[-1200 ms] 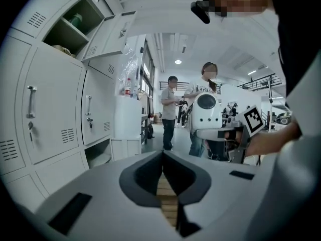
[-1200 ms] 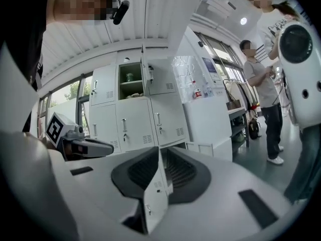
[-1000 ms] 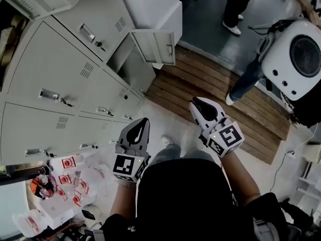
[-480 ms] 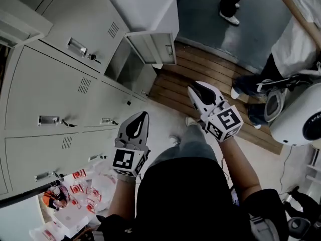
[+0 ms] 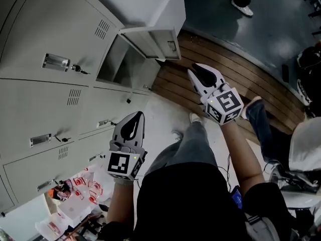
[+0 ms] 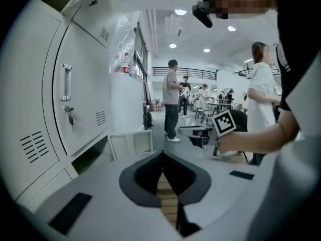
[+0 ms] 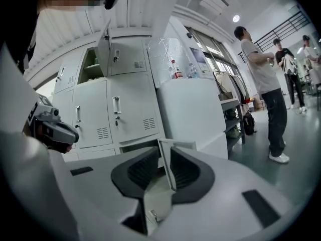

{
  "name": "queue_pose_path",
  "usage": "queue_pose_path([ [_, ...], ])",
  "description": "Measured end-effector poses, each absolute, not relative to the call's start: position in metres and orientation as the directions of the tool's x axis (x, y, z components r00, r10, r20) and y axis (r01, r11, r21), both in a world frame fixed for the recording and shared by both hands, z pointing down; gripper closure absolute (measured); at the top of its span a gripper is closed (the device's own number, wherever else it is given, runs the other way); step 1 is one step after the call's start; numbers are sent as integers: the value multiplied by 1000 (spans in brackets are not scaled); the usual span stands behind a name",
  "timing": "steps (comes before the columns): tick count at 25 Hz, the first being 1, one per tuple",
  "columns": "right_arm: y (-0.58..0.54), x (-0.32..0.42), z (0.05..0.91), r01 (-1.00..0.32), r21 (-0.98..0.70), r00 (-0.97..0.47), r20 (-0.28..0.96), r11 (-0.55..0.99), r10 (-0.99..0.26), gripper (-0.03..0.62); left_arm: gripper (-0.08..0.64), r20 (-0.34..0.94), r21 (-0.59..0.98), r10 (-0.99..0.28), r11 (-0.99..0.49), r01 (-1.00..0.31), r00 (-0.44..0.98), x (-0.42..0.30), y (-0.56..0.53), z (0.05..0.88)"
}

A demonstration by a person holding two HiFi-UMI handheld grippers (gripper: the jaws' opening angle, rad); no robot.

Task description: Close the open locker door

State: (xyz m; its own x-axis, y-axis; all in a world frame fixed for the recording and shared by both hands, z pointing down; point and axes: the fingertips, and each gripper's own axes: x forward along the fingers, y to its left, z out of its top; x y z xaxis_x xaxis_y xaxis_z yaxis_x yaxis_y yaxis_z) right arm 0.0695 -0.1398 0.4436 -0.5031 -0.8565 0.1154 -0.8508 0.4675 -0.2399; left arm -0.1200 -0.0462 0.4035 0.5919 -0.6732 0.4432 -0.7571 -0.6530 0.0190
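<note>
In the head view, the lockers point(image 5: 45, 104) fill the left side, and the door point(image 5: 150, 40) stands swung out from its dark compartment point(image 5: 119, 60) near the top. The right gripper point(image 5: 195, 67) is held just beside the door's free edge without touching it, over the wood floor point(image 5: 235, 77); its jaws are together and empty. The left gripper point(image 5: 136, 115) is lower and well apart from the door, jaws also together with nothing in them. In the left gripper view, the left gripper point(image 6: 163, 154) has its tips meeting, with floor planks showing under them; the door point(image 6: 131, 143) juts out low beyond, and the right gripper point(image 6: 200, 132) is off to its right, apart from it. In the right gripper view, the right gripper point(image 7: 163, 147) is closed on nothing, and the door point(image 7: 166, 170) shows edge-on through the slit behind its jaws.
</note>
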Motion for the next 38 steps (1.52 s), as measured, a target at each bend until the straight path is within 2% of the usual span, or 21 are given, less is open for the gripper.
queue_pose_path([
  [4, -180, 73, 478, -834, -237, -537, 145, 498, -831, 520, 538, 489, 20, -677, -622, -783, 550, -116, -63, 427],
  [18, -300, 63, 553, -793, -155, -608, 247, 589, -755, 399, 538, 583, 5, -703, -500, -866, 408, -125, -91, 465],
  [27, -333, 49, 561, -746, -107, -658, 269, 657, -704, 393, 538, 604, 38, -701, -451, -892, 380, -122, -90, 476],
  [38, -295, 29, 562, -705, -106, -699, 275, 701, -661, 393, 538, 583, 54, -738, -382, -923, 340, -129, -66, 469],
])
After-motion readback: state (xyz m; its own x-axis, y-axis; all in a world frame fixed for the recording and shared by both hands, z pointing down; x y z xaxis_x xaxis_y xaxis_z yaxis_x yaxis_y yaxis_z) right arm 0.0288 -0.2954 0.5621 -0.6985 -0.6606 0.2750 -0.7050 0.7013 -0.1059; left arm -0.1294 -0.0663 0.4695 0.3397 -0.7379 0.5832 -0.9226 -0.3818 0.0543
